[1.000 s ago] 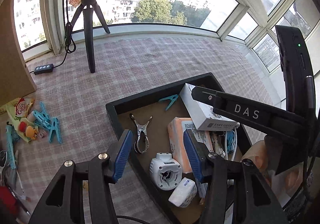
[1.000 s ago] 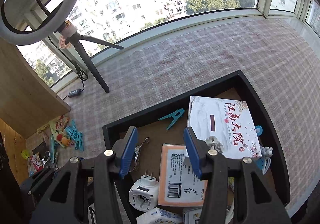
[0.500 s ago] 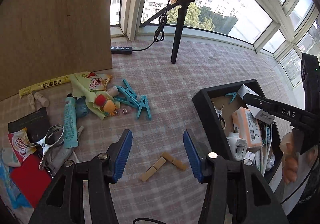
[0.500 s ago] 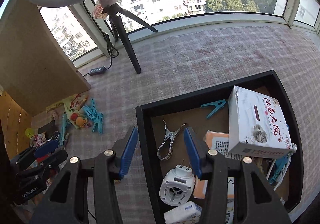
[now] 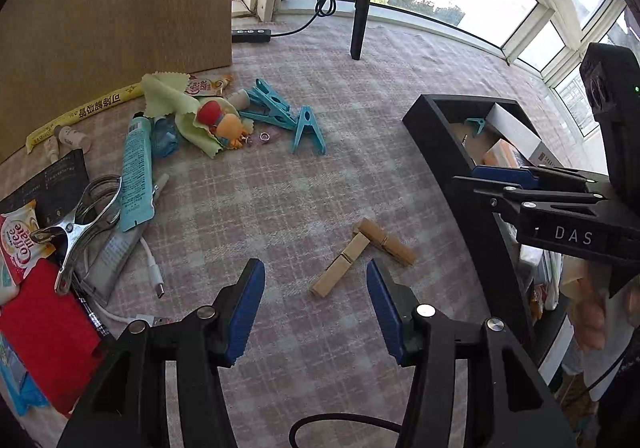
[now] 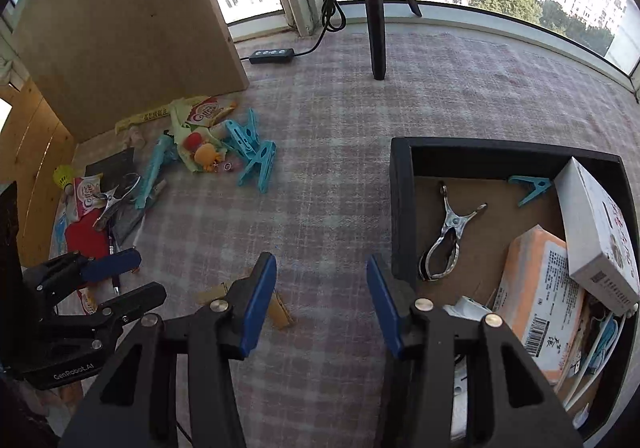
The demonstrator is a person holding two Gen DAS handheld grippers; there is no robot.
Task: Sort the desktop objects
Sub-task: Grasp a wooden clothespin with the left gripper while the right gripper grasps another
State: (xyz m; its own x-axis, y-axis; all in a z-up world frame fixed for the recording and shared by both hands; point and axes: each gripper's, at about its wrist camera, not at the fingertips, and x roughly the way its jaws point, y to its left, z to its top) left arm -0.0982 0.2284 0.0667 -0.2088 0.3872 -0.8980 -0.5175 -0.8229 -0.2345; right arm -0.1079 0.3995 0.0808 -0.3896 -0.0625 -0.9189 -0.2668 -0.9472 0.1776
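Two grippers, both with jaws apart and nothing between them. Left gripper (image 5: 315, 302) hanging right above the two wooden pegs (image 5: 362, 256) on the checked cloth (image 5: 260, 203), pegs lying crossed and touching each other. Right gripper (image 6: 321, 298) parked just beside the black tray (image 6: 400, 207), near its left wall.

Biggest worry, probably: closing on both pegs at once. Crossed like that, could pinch one and flick the other away, or lift the pair and drop one halfway to the tray. Flat pegs on soft cloth too, so could easily snag the fabric along with the wood.

Also pretty cramped, with both tools close together near the tray wall, so could bump on the way over.

Rest of the pile well off to the left: blue pegs (image 5: 280, 115), metal clip (image 5: 76, 228), white cable (image 5: 154, 272). Tray already crowded with a white box (image 6: 600, 232) and an orange packet (image 6: 540, 288), so not much landing room.
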